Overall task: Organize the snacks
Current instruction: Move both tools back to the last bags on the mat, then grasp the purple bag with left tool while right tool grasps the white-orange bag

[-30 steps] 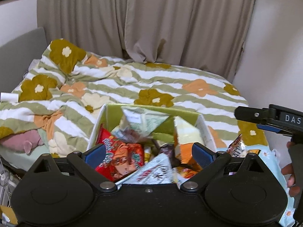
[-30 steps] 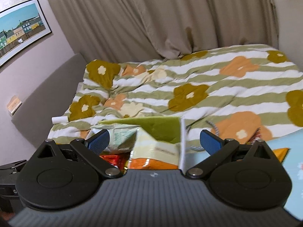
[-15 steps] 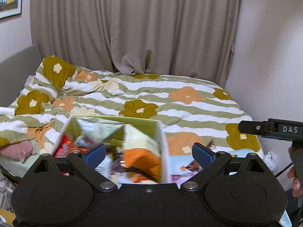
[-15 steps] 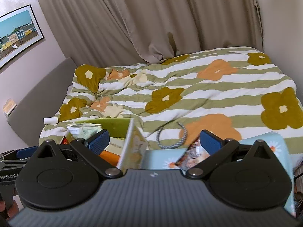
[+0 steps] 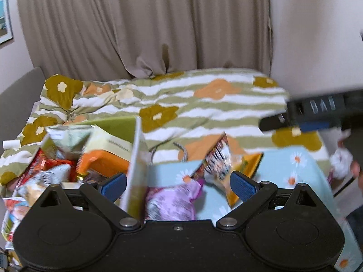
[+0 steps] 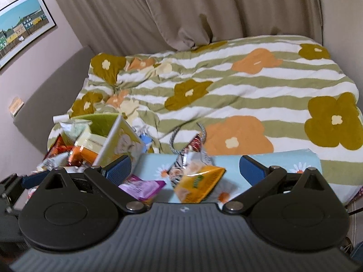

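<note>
A green box [image 5: 109, 122] packed with snack packets stands on the bed at the left. Its white side wall [image 5: 136, 158] rises just inside my left gripper's left pad. To its right lies a light blue daisy-print bag [image 5: 283, 165] holding a purple packet [image 5: 174, 199], a patterned packet [image 5: 217, 158] and an orange-yellow packet [image 5: 247, 163]. My left gripper [image 5: 177, 185] is open above the purple packet and holds nothing. My right gripper [image 6: 185, 168] is open over the blue bag [image 6: 283, 158], above the yellow packet [image 6: 199, 181] and the purple packet [image 6: 143, 187]. The green box [image 6: 102, 119] is on its left.
A striped floral duvet [image 6: 226, 86] covers the bed beyond the containers. Beige curtains [image 5: 147, 27] hang behind it, and a wall stands at the right. A grey cord handle [image 6: 199, 131] lies on the duvet beside the bag. A hand [image 5: 355, 170] holds the right gripper.
Both views have swung right, from the green box towards the blue bag, so its packets now sit between the fingers. Both grippers stay open.
</note>
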